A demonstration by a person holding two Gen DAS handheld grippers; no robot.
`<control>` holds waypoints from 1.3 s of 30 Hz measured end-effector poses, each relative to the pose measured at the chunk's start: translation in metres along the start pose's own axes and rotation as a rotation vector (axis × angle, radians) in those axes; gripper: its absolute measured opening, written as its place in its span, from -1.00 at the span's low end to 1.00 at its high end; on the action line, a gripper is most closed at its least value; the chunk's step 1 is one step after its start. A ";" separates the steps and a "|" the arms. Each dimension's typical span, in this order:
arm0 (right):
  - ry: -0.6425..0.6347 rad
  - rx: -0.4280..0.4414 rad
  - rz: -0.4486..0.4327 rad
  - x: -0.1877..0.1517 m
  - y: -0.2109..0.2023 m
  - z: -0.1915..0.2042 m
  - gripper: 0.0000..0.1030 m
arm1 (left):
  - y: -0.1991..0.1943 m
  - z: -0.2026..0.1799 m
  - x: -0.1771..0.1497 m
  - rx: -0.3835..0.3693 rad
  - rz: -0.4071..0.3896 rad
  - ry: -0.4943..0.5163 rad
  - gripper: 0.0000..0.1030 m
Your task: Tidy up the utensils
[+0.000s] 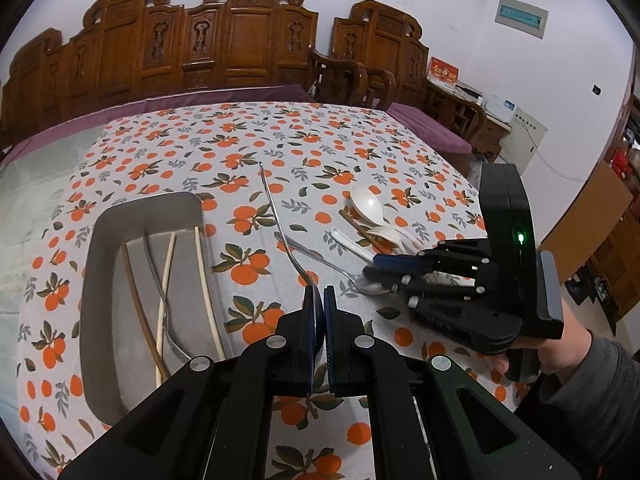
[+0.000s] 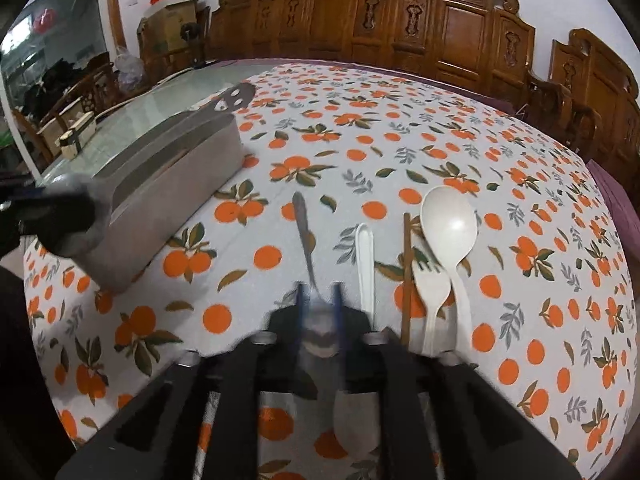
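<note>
My left gripper [image 1: 319, 308] is shut on the wide end of a long metal utensil [image 1: 276, 216], whose thin handle points away over the table. Left of it stands a grey tray [image 1: 96, 240] holding chopsticks [image 1: 206, 280] and a metal fork [image 1: 160, 280]. To the right, my right gripper [image 1: 374, 276] [image 2: 320, 300] rests low on the cloth, open, its fingers on either side of the bowl of a metal spoon [image 2: 304, 232] that lies on the table. That view is blurred, and no firm pad contact shows.
Right of the metal spoon lie a white utensil handle [image 2: 365, 264], a brown chopstick [image 2: 407, 272], a white plastic fork [image 2: 430, 284] and a large white spoon [image 2: 450, 220]. An orange-print cloth [image 1: 320, 140] covers the table. Carved wooden chairs [image 1: 248, 40] line the far edge.
</note>
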State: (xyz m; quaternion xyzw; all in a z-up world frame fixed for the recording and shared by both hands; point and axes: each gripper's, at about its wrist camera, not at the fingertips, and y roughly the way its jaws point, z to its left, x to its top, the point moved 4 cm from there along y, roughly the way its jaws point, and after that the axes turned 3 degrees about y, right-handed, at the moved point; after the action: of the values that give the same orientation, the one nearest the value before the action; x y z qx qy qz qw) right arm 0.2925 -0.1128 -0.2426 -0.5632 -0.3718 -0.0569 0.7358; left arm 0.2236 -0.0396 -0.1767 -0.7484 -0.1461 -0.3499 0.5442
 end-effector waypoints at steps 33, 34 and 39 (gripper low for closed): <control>0.019 -0.050 0.001 0.003 0.005 -0.016 -0.97 | 0.002 0.001 0.000 0.001 0.005 0.008 -0.93; 0.018 -0.050 -0.002 0.004 0.004 -0.015 -0.97 | 0.001 0.001 -0.001 0.002 0.004 0.008 -0.93; 0.007 -0.042 -0.046 0.010 -0.012 -0.006 -0.97 | -0.004 0.001 0.000 0.005 -0.003 0.013 -0.93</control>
State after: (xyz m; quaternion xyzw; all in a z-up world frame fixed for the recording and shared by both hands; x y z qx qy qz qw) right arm 0.2968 -0.1194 -0.2273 -0.5697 -0.3808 -0.0834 0.7235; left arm 0.2220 -0.0374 -0.1742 -0.7444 -0.1447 -0.3555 0.5465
